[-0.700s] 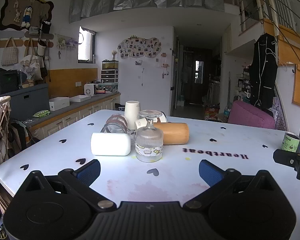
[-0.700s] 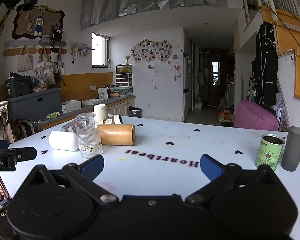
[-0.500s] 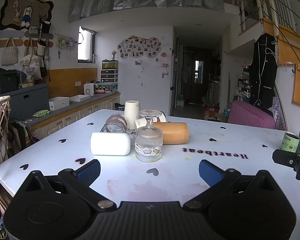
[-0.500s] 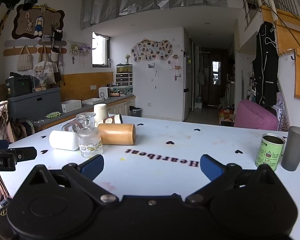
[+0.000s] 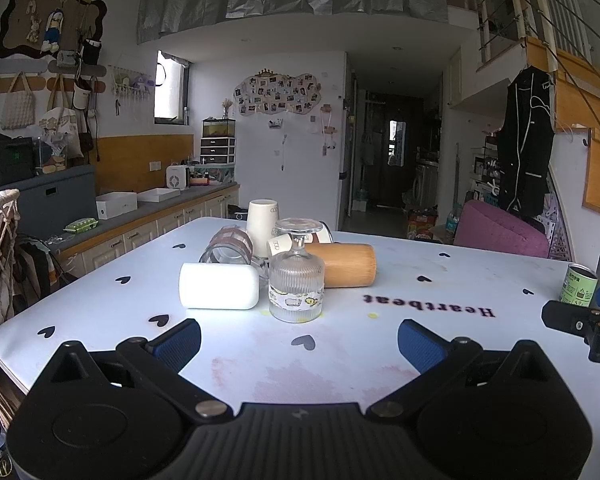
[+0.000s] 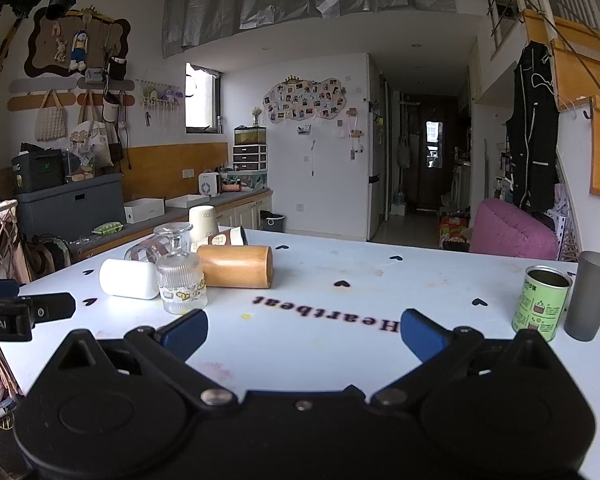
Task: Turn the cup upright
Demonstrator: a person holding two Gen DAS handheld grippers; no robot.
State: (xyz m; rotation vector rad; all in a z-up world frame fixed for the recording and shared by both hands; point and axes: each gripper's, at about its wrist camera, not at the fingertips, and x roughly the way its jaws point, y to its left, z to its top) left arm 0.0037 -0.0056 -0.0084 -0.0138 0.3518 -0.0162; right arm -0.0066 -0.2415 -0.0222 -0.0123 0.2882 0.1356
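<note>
A ribbed glass goblet [image 5: 297,288] [image 6: 181,280] stands upside down on the white table [image 5: 340,360]. A white cup [image 5: 219,291] [image 6: 129,279] lies on its side to its left. A wooden cup [image 5: 342,265] [image 6: 236,266] lies on its side behind it. A clear glass with a pink band [image 5: 230,246] lies behind the white cup. A paper cup [image 5: 262,222] stands upside down at the back. My left gripper [image 5: 299,342] is open and empty, short of the goblet. My right gripper [image 6: 303,334] is open and empty, right of the cluster.
A green can [image 6: 541,303] and a grey tumbler [image 6: 591,295] stand upright at the table's right. Another paper cup [image 6: 228,237] lies behind the wooden cup. A counter [image 5: 156,208] runs along the left wall. A pink pouf [image 5: 500,234] sits beyond the table.
</note>
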